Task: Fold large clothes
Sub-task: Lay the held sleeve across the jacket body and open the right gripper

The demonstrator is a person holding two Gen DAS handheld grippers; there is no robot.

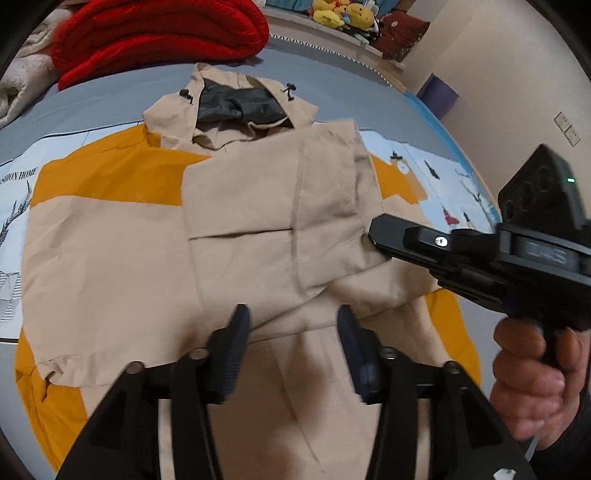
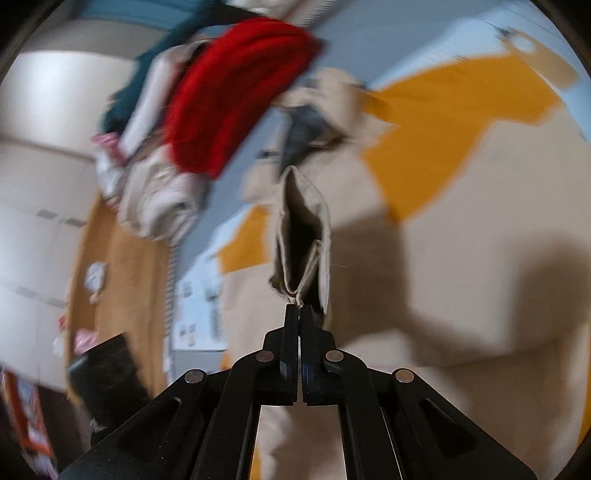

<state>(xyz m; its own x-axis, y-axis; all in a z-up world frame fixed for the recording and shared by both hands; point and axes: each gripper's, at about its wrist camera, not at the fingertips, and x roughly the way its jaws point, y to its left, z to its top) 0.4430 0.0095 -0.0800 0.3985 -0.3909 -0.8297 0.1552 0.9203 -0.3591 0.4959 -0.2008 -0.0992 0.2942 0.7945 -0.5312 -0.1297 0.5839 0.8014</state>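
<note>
A beige and orange hooded jacket (image 1: pixel 110 258) lies spread flat on a bed, its hood (image 1: pixel 236 103) at the far end showing a dark lining. One beige sleeve (image 1: pixel 277 199) is folded across the chest. My left gripper (image 1: pixel 295 332) hovers open just over the jacket's lower middle, with fabric below the fingers but nothing pinched. My right gripper (image 1: pixel 371 234) comes in from the right and is shut on the sleeve's end. In the right wrist view the right gripper (image 2: pixel 298 314) pinches the edge of the sleeve cuff (image 2: pixel 306 229), which stands up in front of it.
A red blanket (image 1: pixel 159 33) and pale bedding lie at the bed's far left. Plush toys (image 1: pixel 343 14) line the headboard shelf. Grey printed bedsheet (image 1: pixel 92 103) surrounds the jacket. A person's hand (image 1: pixel 528 380) holds the right gripper's handle. A purple object (image 1: pixel 439 94) sits by the wall.
</note>
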